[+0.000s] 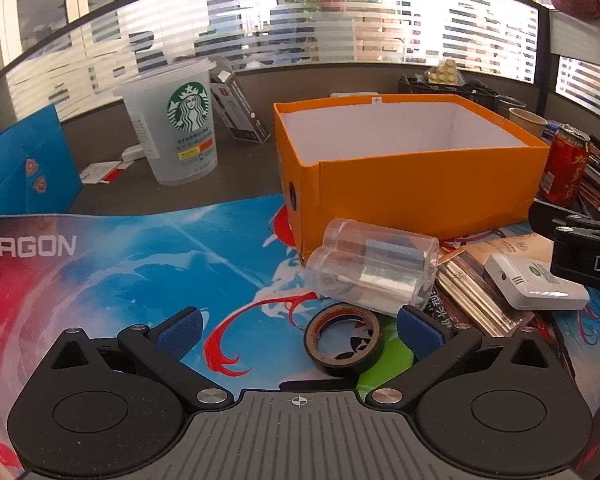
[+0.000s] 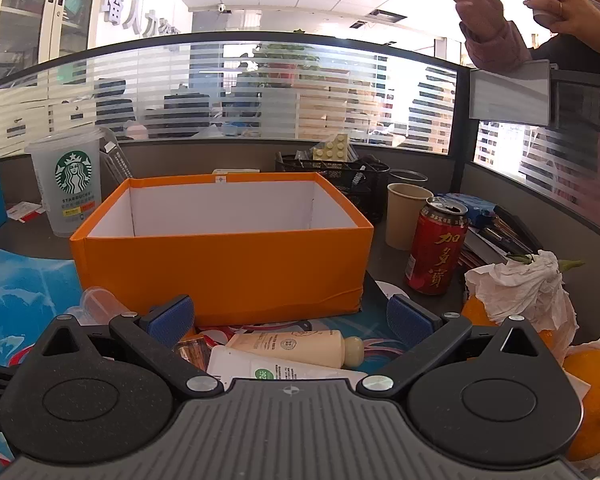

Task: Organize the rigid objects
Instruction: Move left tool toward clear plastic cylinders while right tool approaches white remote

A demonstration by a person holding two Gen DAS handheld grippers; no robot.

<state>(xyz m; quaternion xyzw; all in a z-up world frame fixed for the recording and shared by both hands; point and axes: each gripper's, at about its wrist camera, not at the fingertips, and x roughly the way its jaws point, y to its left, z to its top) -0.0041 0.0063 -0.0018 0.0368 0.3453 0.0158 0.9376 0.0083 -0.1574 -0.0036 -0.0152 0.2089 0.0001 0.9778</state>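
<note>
An open orange box (image 1: 416, 188) with a white inside stands on the desk; it also shows in the right wrist view (image 2: 220, 268). My left gripper (image 1: 300, 330) is open and empty above a black tape roll (image 1: 343, 340), which lies between its fingers. Behind the roll lie two clear plastic jars (image 1: 374, 268), a gold pack (image 1: 474, 292) and a white device (image 1: 536, 282). My right gripper (image 2: 290, 318) is open and empty over a cream tube (image 2: 296, 346) and a white tube (image 2: 268, 368), in front of the box.
A Starbucks cup (image 1: 180, 120) and a blue bag (image 1: 24, 164) stand left of the box on a colourful AGON mat (image 1: 120, 256). A red can (image 2: 436, 244), a paper cup (image 2: 404, 216), a mesh organiser (image 2: 340, 176), crumpled tissue (image 2: 528, 288) and oranges (image 2: 596, 396) crowd the right.
</note>
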